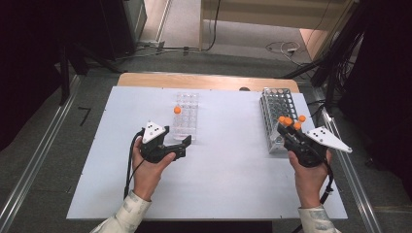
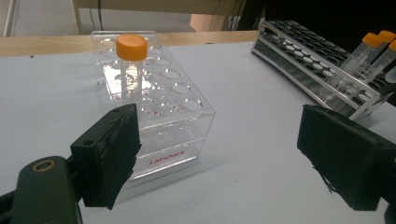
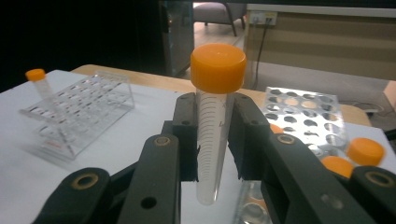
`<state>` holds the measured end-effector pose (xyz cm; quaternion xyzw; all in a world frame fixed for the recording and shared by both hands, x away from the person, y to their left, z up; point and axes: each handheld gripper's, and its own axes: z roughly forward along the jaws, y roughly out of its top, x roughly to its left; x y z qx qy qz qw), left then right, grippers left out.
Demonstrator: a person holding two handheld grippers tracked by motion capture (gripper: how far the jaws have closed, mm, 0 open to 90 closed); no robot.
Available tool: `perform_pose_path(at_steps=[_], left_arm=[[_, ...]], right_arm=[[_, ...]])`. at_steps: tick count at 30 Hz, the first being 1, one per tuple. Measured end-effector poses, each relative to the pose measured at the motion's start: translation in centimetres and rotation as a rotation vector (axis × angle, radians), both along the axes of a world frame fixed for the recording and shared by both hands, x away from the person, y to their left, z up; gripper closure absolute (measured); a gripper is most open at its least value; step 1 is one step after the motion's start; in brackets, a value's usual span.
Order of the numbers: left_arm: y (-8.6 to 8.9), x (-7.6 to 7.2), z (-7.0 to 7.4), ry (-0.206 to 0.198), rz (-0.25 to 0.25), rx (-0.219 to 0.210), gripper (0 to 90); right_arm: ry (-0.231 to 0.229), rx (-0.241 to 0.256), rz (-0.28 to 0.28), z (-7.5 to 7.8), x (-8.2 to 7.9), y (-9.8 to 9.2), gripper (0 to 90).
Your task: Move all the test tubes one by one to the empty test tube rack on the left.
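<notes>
Right gripper view shows right hand-held gripper (image 3: 212, 140) clamping tube (image 3: 212, 126).

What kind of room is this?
Probably a lab workbench set up for recording: a clear plastic tube rack, a metal wire tube rack and an orange-capped plastic tube clamped in the right gripper.

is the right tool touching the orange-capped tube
Touching: the right gripper view shows the right tool with both jaws pressed against the tube, no gap either side.
</notes>
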<state>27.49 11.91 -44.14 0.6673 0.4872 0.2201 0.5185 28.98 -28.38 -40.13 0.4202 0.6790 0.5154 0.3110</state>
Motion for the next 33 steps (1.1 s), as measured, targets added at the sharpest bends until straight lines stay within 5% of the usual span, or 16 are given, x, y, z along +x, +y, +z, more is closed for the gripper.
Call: perform_pose_path(at_steps=[13,33], left_arm=[[-1.0,-0.5,0.4,-0.010,-0.038,0.003,16.0],[-4.0,-2.3,2.0,-0.083,-0.160,-0.010,26.8]], right_arm=[[0.061,-0.075,0.175,-2.4,0.1,6.6,71.7],[0.112,-0.125,0.385,-4.4,-0.9,15.2,71.7]])
